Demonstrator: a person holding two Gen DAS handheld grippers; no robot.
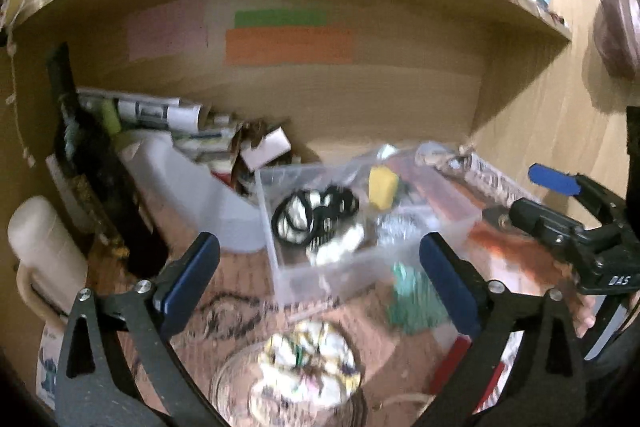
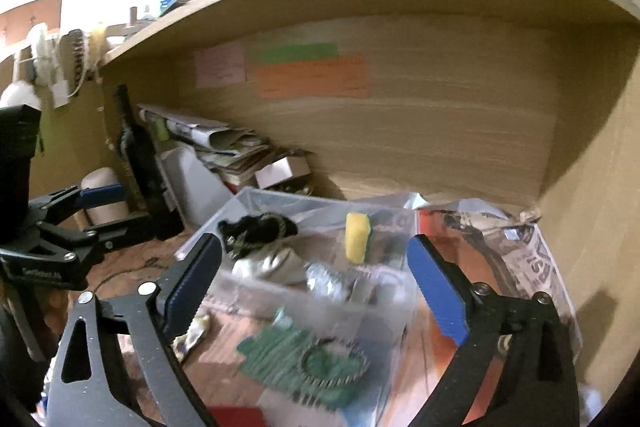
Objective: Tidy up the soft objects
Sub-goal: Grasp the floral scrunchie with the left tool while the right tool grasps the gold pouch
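Observation:
A clear plastic box (image 1: 280,259) (image 2: 256,287) sits on the wooden desk inside a shelf alcove. It holds a yellow sponge (image 1: 382,187) (image 2: 357,237), black hair ties (image 1: 316,213) (image 2: 256,227), a pale cloth (image 2: 276,263) and a silvery scrubber (image 2: 328,281). A green scrubbing pad (image 1: 416,303) (image 2: 296,363) lies in front of the box. A patterned white cloth (image 1: 310,359) lies below it. My left gripper (image 1: 316,287) is open and empty above that cloth. My right gripper (image 2: 316,287) is open and empty over the box front.
A white bin with papers and boxes (image 1: 208,163) (image 2: 224,155) stands at the back left beside a dark upright object (image 1: 92,163). A white jug (image 1: 44,251) is at the far left. A crinkled plastic bag (image 2: 516,251) lies right of the box.

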